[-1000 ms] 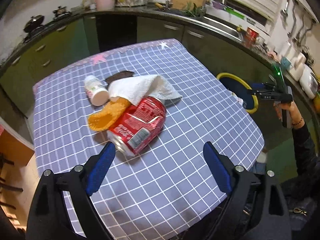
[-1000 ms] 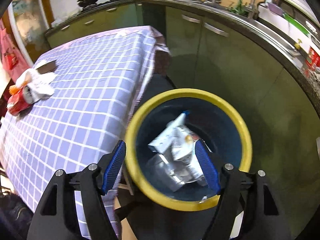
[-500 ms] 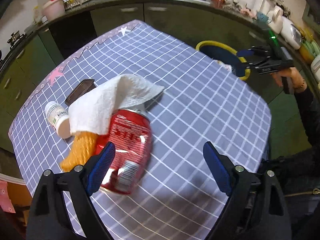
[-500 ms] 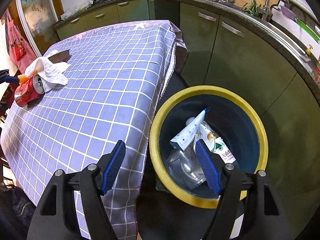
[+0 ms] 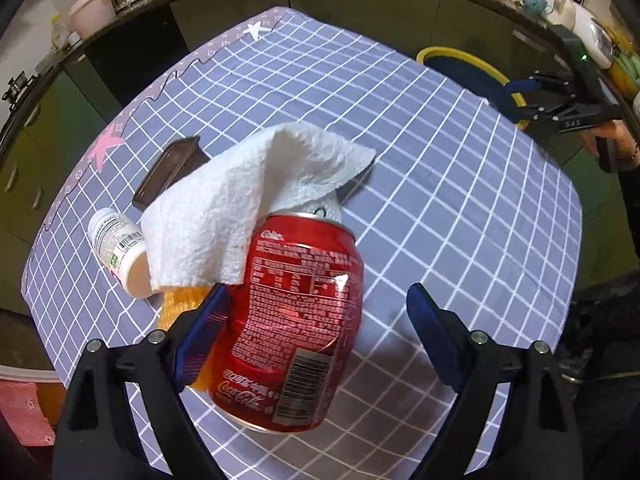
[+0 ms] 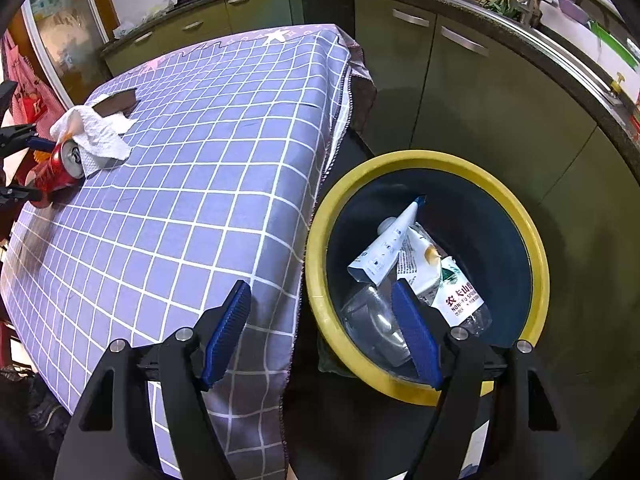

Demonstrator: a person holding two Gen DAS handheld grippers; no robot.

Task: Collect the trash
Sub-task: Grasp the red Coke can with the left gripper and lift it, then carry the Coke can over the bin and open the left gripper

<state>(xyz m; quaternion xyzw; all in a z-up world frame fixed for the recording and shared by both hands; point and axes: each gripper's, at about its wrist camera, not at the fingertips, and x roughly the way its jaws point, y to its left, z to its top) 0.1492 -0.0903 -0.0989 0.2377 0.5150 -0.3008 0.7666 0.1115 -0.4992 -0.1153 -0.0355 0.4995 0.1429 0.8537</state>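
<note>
A dented red cola can (image 5: 292,320) lies on its side on the checked tablecloth (image 5: 460,208). My left gripper (image 5: 316,332) is open and low over it, so the can sits between the blue pads: the left pad is close beside it and the right pad stands well apart. A white paper towel (image 5: 248,196) drapes over the can's top end, an orange piece (image 5: 180,304) and a small white bottle (image 5: 120,248). My right gripper (image 6: 324,328) hangs open and empty over the table edge and the yellow-rimmed bin (image 6: 536,248). From that side the can (image 6: 60,168) lies far left.
A dark brown flat case (image 5: 168,172) lies behind the towel. The bin holds a white tube (image 6: 388,244) and a clear plastic bottle (image 6: 460,300). Green kitchen cabinets (image 6: 460,112) curve around the table and bin. A person's hand (image 5: 612,140) holds the right gripper.
My left gripper has come down and rolled, and the can now lies between its fingers instead of ahead of them. The right gripper has drifted slightly from the bin towards the table edge.
</note>
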